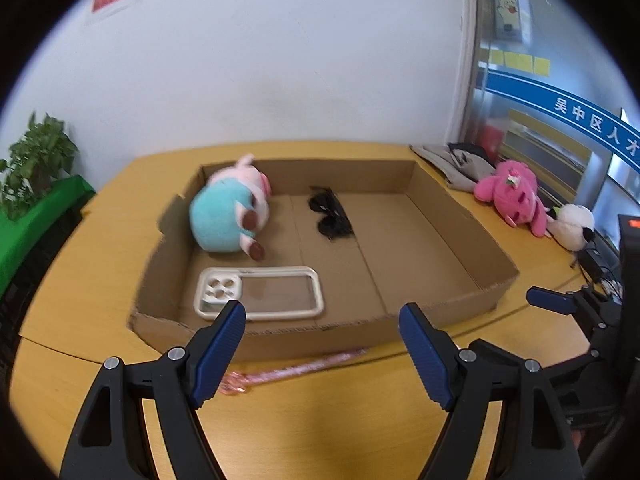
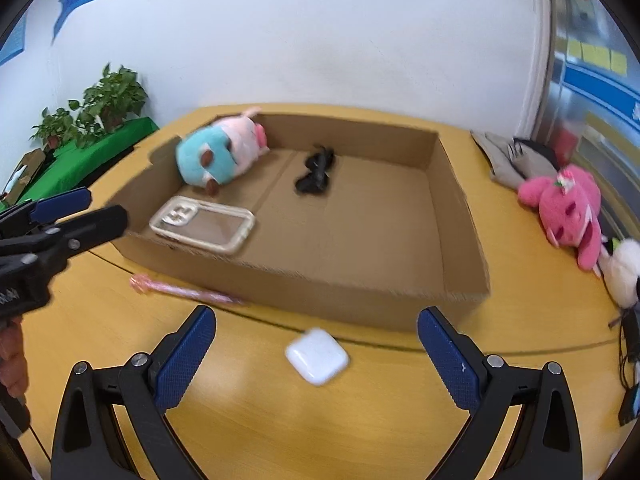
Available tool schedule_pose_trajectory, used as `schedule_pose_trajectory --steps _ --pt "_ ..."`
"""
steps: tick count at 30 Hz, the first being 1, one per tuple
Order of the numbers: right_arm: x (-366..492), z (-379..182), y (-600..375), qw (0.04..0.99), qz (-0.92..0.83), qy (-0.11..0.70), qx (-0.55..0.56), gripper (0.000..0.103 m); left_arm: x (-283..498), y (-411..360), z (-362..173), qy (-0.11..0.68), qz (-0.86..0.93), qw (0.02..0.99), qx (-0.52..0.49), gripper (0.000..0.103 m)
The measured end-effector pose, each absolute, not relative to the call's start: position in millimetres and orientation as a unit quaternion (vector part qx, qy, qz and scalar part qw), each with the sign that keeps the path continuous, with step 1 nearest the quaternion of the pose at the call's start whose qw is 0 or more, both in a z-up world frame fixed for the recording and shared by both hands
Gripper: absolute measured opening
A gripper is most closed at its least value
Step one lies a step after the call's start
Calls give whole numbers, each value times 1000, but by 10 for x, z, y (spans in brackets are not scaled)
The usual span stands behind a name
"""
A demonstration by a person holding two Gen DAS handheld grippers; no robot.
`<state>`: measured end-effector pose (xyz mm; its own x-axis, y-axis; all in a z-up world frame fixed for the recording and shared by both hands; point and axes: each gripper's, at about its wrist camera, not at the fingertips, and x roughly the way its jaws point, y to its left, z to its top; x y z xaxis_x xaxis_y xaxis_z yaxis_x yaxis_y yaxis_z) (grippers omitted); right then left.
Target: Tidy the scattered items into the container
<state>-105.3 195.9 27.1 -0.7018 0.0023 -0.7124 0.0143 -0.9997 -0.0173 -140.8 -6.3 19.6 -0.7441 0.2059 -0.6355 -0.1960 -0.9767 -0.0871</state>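
A shallow cardboard box (image 1: 460,232) (image 2: 360,292) lies on the yellow table. Inside it are a teal and pink plush pig (image 1: 224,216) (image 2: 218,156), black sunglasses (image 1: 330,216) (image 2: 316,174) and a clear phone case (image 1: 260,294) (image 2: 204,224). A pink pen (image 1: 296,370) (image 2: 180,290) lies on the table along the box's near wall. My left gripper (image 1: 322,320) (image 2: 108,205) is open and empty, just above the pen. A white earbud case (image 2: 317,356) rests on the table between the fingers of my open right gripper (image 2: 317,320), not touched.
At the table's right edge lie a pink plush (image 1: 516,196) (image 2: 568,208), a white plush (image 1: 574,226) (image 2: 624,272) and a grey cloth bag (image 1: 460,166) (image 2: 516,160). Potted plants (image 2: 100,108) stand on a green stand at the left. A white wall is behind.
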Motion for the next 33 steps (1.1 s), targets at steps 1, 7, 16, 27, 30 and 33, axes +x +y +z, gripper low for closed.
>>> schedule_pose_trajectory --steps 1,7,16,27,30,33 --pt "-1041 185 2050 -2 -918 4 396 103 -1432 -25 133 -12 928 119 -353 79" --pt "-987 -219 2284 -2 -901 -19 433 102 -1571 218 -215 -37 892 182 -411 79" --pt "-1175 -508 2096 55 -892 -32 448 100 -1744 465 -447 -53 859 232 -454 79" --pt "-1270 -573 2082 39 -892 -8 450 71 -1936 716 -717 -37 820 281 -497 78" --pt "-1223 -572 2125 43 -896 -8 442 62 -1950 809 -793 -32 808 301 -506 78" --pt "-1171 -567 2145 51 -899 -8 434 51 -1966 882 -866 -23 801 307 -514 78"
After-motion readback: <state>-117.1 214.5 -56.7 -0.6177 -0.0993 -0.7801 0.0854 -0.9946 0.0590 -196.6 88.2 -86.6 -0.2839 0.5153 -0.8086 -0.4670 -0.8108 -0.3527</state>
